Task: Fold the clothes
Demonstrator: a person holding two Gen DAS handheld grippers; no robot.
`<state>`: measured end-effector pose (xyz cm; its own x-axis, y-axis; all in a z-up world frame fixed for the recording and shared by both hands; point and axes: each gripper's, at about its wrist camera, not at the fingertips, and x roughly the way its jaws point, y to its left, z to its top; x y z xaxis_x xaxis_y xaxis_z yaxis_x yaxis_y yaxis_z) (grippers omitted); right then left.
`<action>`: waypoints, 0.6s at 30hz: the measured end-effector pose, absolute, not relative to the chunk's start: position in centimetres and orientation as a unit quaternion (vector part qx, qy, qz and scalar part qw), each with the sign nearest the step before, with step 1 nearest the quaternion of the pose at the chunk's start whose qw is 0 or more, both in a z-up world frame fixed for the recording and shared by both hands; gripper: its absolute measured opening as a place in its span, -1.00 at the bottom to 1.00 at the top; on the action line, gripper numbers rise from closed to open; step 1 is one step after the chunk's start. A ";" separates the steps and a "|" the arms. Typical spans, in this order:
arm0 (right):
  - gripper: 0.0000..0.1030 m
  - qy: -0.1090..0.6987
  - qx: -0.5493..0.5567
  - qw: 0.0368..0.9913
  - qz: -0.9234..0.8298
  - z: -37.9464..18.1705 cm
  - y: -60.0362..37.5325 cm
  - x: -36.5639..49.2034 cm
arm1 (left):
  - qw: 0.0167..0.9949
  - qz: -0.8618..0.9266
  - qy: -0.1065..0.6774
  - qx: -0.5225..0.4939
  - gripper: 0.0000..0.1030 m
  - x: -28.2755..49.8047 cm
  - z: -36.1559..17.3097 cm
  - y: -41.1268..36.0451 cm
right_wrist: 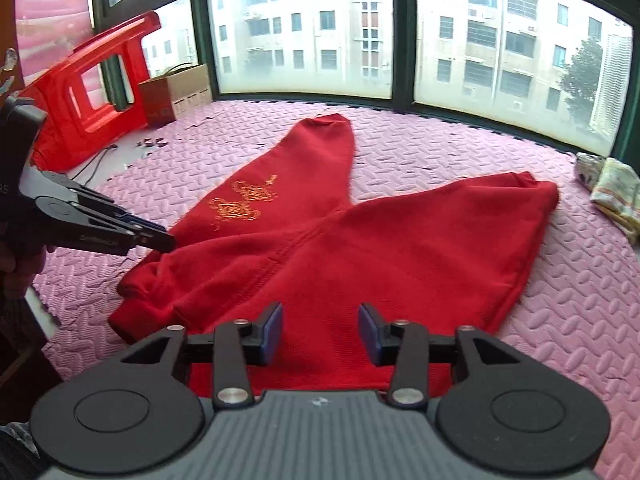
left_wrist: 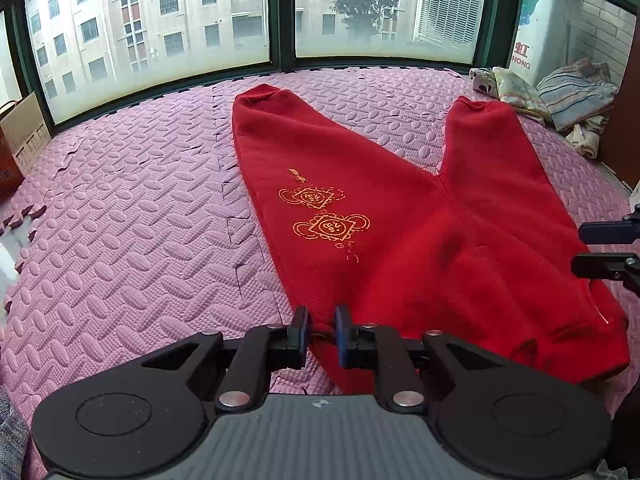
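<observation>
Red trousers (left_wrist: 420, 216) with gold embroidery on one leg lie flat on the pink foam mat (left_wrist: 140, 220), legs spread in a V toward the window. My left gripper (left_wrist: 322, 330) is shut on the waistband's left corner, red cloth pinched between its blue pads. Seen from the right wrist, the left gripper (right_wrist: 164, 237) meets that same corner of the trousers (right_wrist: 360, 240). My right gripper (right_wrist: 320, 328) hovers over the waist area, open, with nothing pinched between its pads. The right gripper (left_wrist: 592, 249) also shows at the far right edge of the left wrist view, by the right hip.
A red plastic stool (right_wrist: 80, 92) lies on its side at the far left, next to a cardboard box (right_wrist: 176, 92). A pile of other clothes (left_wrist: 560, 96) sits at the far right by the wall. Windows run along the mat's far edge.
</observation>
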<state>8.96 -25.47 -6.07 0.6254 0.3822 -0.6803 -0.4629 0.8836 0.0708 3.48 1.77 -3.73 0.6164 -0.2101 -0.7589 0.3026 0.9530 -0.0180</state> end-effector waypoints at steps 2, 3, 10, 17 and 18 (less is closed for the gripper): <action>-0.19 0.375 -0.064 0.892 0.243 -6.8 -24.9 9.1 | 0.897 -0.140 0.416 0.054 -0.70 3.3 -3.8 2.0; -0.20 0.380 -0.069 0.889 0.245 -7.0 -24.9 9.1 | 0.897 -0.139 0.417 0.053 -0.70 3.2 -3.9 2.2; -0.21 0.412 -0.073 0.876 0.241 -7.0 -27.6 7.5 | 0.895 -0.144 0.420 0.045 -0.70 2.8 -3.8 3.0; -0.19 0.382 -0.068 0.897 0.213 -5.1 -29.4 11.0 | 0.893 -0.152 0.420 0.048 -0.63 2.5 -3.1 3.1; -0.19 0.370 -0.070 0.905 0.197 -4.9 -30.0 12.5 | 0.894 -0.154 0.419 0.051 -0.60 2.4 -2.8 3.1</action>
